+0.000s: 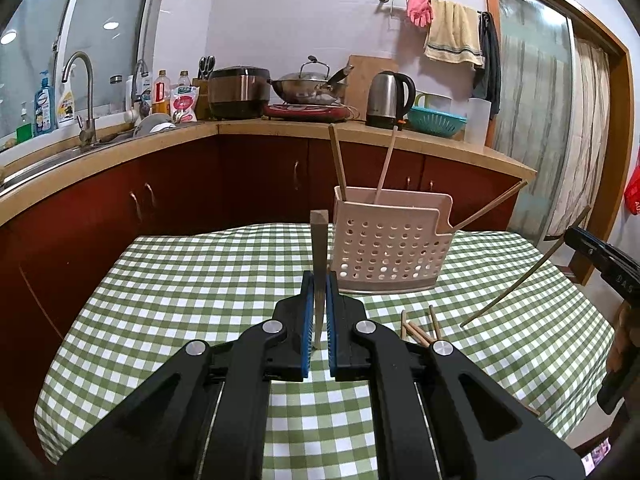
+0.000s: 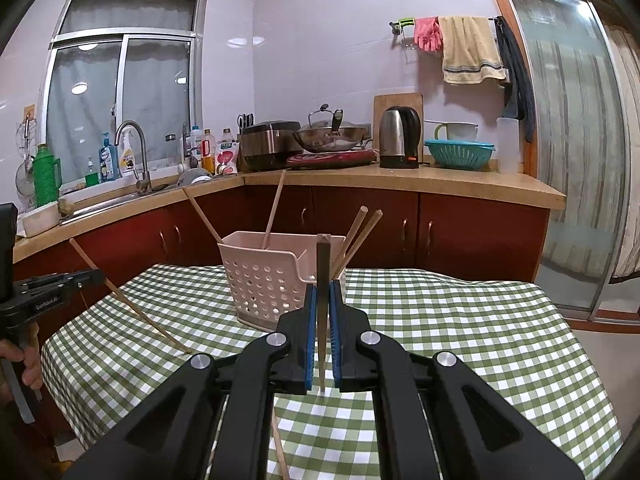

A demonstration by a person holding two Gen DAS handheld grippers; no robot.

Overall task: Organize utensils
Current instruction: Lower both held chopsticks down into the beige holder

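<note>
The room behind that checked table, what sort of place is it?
Most likely a home kitchen: a sink with a tap, a wok and an electric kettle stand on the counter, and a towel hangs on the tiled wall.

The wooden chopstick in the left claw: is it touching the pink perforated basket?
Apart. Right wrist view shows the left claw holding its wooden chopstick well left of the pink perforated basket.
</note>
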